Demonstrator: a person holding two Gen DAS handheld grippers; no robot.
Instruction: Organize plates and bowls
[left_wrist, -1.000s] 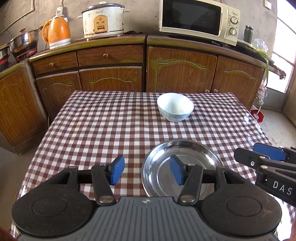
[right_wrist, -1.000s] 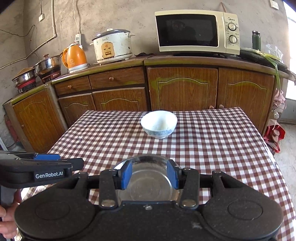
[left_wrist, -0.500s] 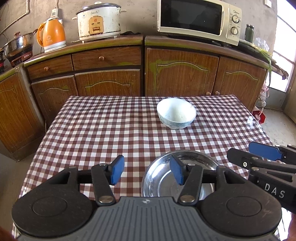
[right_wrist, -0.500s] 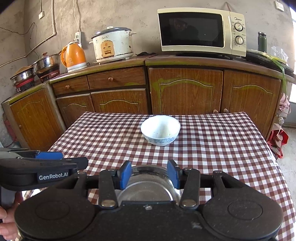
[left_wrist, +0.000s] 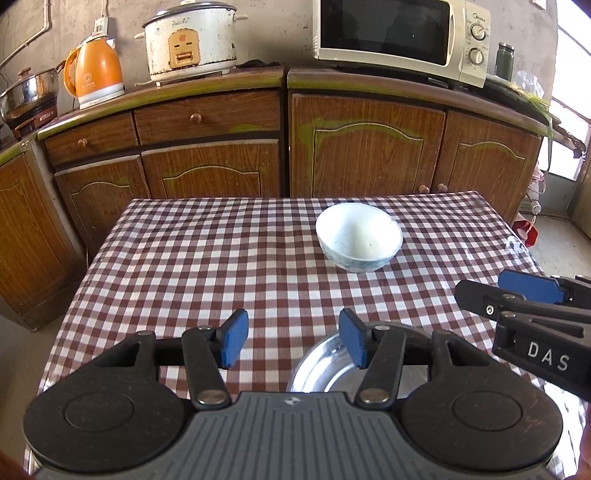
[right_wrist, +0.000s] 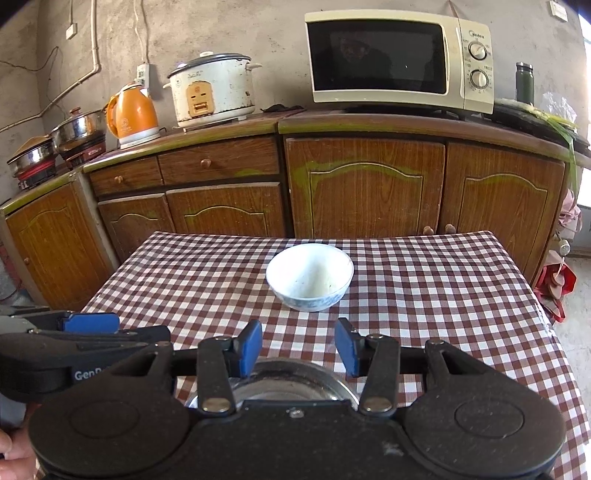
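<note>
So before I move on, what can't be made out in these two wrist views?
- Steel plate: in both wrist views its near part is hidden behind the gripper body.
- White bowl: its base and any fine pattern are too small to read.
- Right gripper: in the left wrist view cut off by the right edge.
- Left gripper: in the right wrist view cut off by the left edge.
- Table: near edge hidden by both gripper bodies.
</note>
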